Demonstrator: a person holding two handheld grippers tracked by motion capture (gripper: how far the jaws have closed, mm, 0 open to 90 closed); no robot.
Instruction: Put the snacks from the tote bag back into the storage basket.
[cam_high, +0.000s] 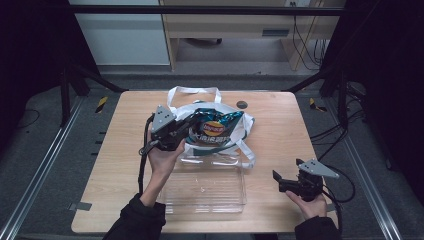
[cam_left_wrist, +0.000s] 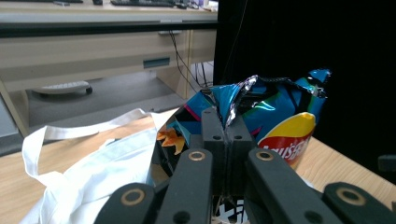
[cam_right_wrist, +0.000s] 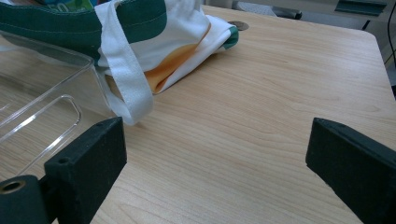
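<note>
Clear plastic tray (cam_high: 205, 187) sits nearest the camera in the high view, at 6 o'clock on the wooden table (cam_high: 280, 130), open side up. Its far rim lies just under the white tote bag (cam_high: 240, 135), at table centre toward 12.

Left gripper (cam_high: 192, 122) is at roughly 10 o'clock from the tray, held above the bag mouth, jaws pointing toward 3. Jaws are pressed together, pinching the crimped top edge of the chip bag (cam_high: 215, 129). In the left gripper view the foil seam of the chip bag (cam_left_wrist: 275, 116) runs straight down between the two black jaws of the left gripper (cam_left_wrist: 227, 135); the pack hangs at 12 to 2 o'clock off the tips, blue with a yellow-red logo. The tote bag (cam_left_wrist: 102, 172) slumps at 8 o'clock below it, one handle looped out toward 9.

Chip bag is half inside the tote opening, lower part hidden by the cloth, top clear of it.

Right gripper (cam_high: 278, 180) is at 4 o'clock on the table, well apart from the bag, low over bare wood. Jaws spread wide, nothing between them. In the right gripper view, the right gripper (cam_right_wrist: 215, 154) frames bare wood; the tote bag (cam_right_wrist: 187, 42) with green trim and an orange print is at 11 o'clock, a tray (cam_right_wrist: 51, 100) corner at 9.
</note>
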